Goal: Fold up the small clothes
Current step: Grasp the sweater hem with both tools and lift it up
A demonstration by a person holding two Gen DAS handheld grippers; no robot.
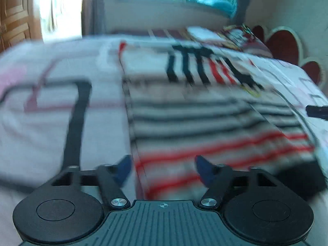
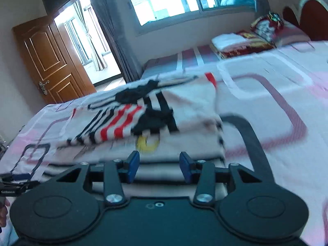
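Observation:
A small cream garment (image 1: 215, 119) with black and red stripes and a cartoon print lies spread on the bed; the left wrist view is blurred. My left gripper (image 1: 164, 169) hovers over its near edge, blue fingertips (image 1: 124, 167) apart, and no cloth is pinched between them. In the right wrist view the same garment (image 2: 184, 110) lies partly folded over itself, the print facing up. My right gripper (image 2: 160, 165) stands open just above its near hem, with nothing between the pads. The left gripper (image 2: 14, 182) shows at the left edge of that view.
The bed sheet (image 2: 276, 94) is white with pink and grey rounded rectangles. Red patterned pillows (image 2: 264, 28) and a folded white pile (image 2: 227, 40) lie near the headboard (image 1: 283, 45). A wooden door (image 2: 51, 61) and a window (image 2: 164, 0) stand beyond the bed.

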